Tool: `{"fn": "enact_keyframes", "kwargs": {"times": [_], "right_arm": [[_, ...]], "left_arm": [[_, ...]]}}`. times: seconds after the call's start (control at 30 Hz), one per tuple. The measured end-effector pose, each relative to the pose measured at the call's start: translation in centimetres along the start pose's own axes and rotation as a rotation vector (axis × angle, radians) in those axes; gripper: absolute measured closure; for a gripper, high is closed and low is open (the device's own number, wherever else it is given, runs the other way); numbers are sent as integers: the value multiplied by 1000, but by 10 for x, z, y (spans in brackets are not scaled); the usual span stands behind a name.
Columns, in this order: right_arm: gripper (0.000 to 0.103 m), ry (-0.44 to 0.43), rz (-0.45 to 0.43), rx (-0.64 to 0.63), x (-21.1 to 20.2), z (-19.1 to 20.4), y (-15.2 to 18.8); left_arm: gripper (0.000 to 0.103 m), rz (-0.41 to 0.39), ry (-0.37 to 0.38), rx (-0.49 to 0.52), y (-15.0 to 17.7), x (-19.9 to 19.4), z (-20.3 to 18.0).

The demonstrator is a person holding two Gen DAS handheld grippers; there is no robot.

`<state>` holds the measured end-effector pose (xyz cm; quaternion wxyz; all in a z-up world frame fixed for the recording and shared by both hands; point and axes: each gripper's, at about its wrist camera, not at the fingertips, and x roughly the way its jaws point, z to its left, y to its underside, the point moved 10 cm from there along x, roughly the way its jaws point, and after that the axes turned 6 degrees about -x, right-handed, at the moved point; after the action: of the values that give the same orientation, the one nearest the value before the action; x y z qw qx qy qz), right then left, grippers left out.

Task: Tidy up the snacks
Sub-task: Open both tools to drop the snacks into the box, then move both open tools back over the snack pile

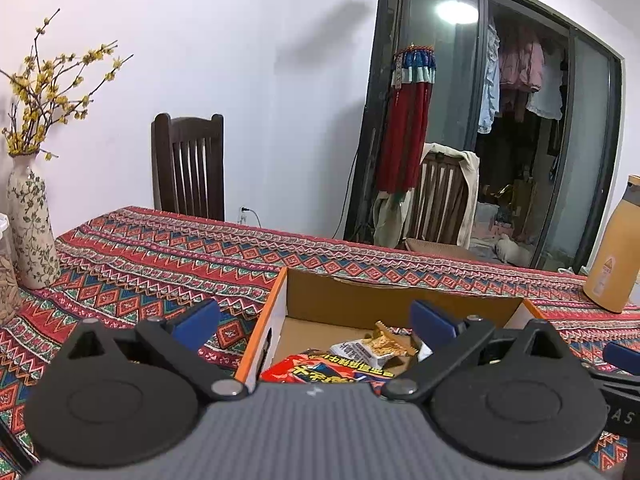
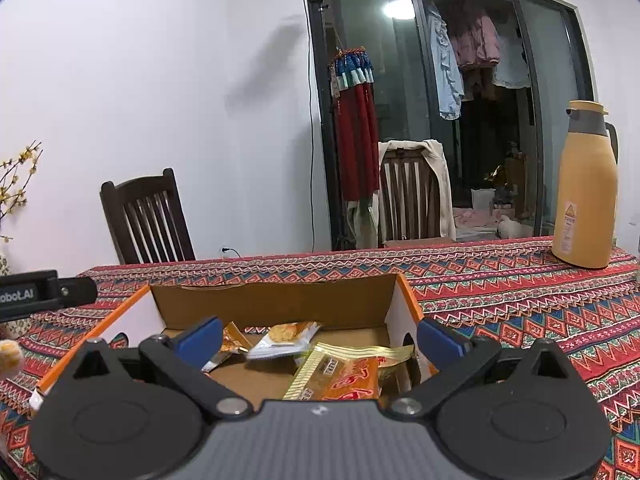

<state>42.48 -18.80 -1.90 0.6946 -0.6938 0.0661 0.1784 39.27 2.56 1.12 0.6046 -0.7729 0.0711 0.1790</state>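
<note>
An open cardboard box with orange edges [image 1: 264,320] [image 2: 408,300] sits on the patterned tablecloth and holds several snack packets. In the left wrist view a red packet [image 1: 320,372] and a white packet with biscuits pictured on it [image 1: 368,350] lie inside. The right wrist view has a gold and orange packet [image 2: 344,372], a white packet [image 2: 284,340] and a small orange one [image 2: 232,338] in it. My left gripper [image 1: 316,322] hangs open over the box's near left corner, nothing between its blue pads. My right gripper [image 2: 320,336] is open above the box, holding nothing.
A flowered vase with yellow blossom branches [image 1: 30,224] stands at the table's left. A yellow thermos jug [image 2: 586,188] [image 1: 612,248] stands at the right. Two wooden chairs [image 1: 188,168] [image 2: 412,196] stand behind the table, before a white wall and a glass door.
</note>
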Motion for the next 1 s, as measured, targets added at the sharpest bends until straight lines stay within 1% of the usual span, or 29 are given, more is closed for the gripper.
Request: {"fn": "enact_keyframes", "kwargs": {"times": [0.13,0.3,0.43,0.67,1.0], "right_arm": [[0,16,-20,-5,-9,-1,-9],[0,18,-54,-7,-35,-2,-24],[0,17,-69,-42,-57,4,-27],[0,12,-52,-57,-89,11,-10],[0,-2,14,-54,-125,19,36]], "left_arm": [[0,-27,2,8,-13,-14,-4],[0,-55,20,7,-28,-40,-6],[0,-62,23,16,-29,-58,-5],[0,-32,18,31,-9,-82,5],[0,33,1,33,32,-107,34]]}}
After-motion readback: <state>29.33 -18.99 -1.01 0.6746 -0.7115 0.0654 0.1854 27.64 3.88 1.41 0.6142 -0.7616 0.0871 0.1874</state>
